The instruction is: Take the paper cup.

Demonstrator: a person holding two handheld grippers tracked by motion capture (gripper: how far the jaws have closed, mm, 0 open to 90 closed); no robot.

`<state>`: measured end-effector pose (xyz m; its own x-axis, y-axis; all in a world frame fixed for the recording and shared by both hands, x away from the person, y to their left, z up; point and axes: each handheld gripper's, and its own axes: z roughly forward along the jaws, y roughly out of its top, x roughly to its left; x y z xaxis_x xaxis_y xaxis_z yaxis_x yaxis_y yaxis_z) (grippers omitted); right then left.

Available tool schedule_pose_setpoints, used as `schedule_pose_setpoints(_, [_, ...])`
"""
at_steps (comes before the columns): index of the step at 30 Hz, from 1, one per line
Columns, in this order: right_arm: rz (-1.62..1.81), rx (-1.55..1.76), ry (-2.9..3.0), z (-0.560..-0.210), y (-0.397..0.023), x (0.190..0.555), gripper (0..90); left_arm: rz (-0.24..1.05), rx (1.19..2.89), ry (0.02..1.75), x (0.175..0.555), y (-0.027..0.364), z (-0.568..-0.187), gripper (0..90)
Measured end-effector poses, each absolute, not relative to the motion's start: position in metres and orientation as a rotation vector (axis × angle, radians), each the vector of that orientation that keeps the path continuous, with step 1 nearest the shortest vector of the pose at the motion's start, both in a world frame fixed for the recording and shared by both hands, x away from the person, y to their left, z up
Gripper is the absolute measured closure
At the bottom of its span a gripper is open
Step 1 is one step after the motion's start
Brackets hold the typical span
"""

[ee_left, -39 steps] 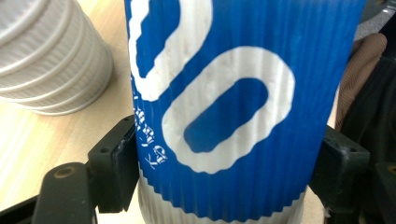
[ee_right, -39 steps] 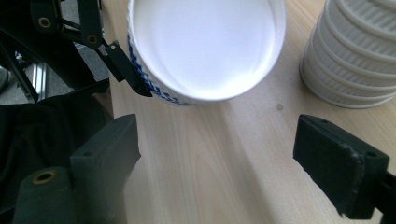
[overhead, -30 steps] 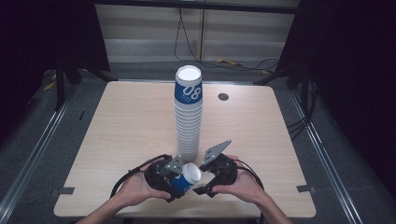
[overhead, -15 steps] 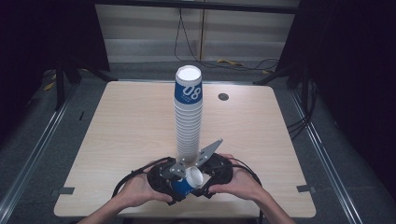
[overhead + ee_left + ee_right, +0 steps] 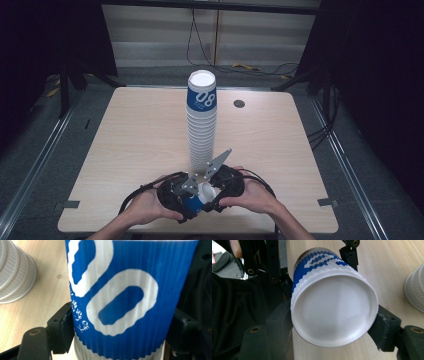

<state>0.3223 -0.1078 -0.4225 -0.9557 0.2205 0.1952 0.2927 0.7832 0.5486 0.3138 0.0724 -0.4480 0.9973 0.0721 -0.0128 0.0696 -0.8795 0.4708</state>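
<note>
Jaws of our left gripper (image 5: 117, 340) are pinched on the ribbed wall of a blue paper cup (image 5: 125, 295); in the left gripper view its black pads press the cup's sides low down, one on each flank, with the big white numerals of the print above them. Our right gripper (image 5: 332, 332) has just been closing, and in the right gripper view its two pads sit against the white bottom end of the same cup (image 5: 334, 307), one on either side of the round base, which faces that camera. So we grip one cup with both tools: the left across its blue body, the right around its bottom end.

From the high view we see the cup (image 5: 200, 197) lying tilted on its side between the two grippers, held near the front edge of the wooden table (image 5: 125, 140), about midway along that edge. Our left gripper (image 5: 182, 192) and right gripper (image 5: 217, 187) are close together there, each wrapped by a hand, with a black cable looping away from each.

Just behind the grippers stands a tall stack of paper cups (image 5: 201, 125), upside down, white-ribbed along its height, with a blue printed cup on top. Its foot is near the held cup but apart from it. A small dark round grommet (image 5: 239, 103) sits toward the far right corner.
</note>
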Motion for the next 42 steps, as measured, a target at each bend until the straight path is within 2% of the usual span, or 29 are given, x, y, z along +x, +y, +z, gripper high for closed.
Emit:
schedule_pose_setpoints(11, [-0.944, -0.422, -2.841, -0.425, -0.114, 0.323, 29.9, 0.059, 2.578, 0.120, 0.310, 0.073, -0.450, 20.3])
schedule_pose_setpoints(13, [-0.918, -0.413, -2.843, -0.425, -0.114, 0.323, 30.1, 0.085, 2.619, 0.044, 0.310, 0.073, -0.448, 22.1])
schedule_pose_setpoints(17, [-0.929, -0.420, -2.841, -0.426, -0.114, 0.322, 30.3, 0.057, 2.568, 0.105, 0.310, 0.073, -0.451, 20.5])
schedule_pose_setpoints(31, [-0.958, -0.436, -2.860, -0.424, -0.121, 0.324, 31.0, 0.053, 2.487, 0.104, 0.317, 0.082, -0.444, 16.6])
schedule_pose_setpoints(42, [-0.975, -0.497, -2.861, -0.424, -0.129, 0.327, 30.7, 0.035, 2.322, 0.175, 0.323, 0.101, -0.430, 16.8])
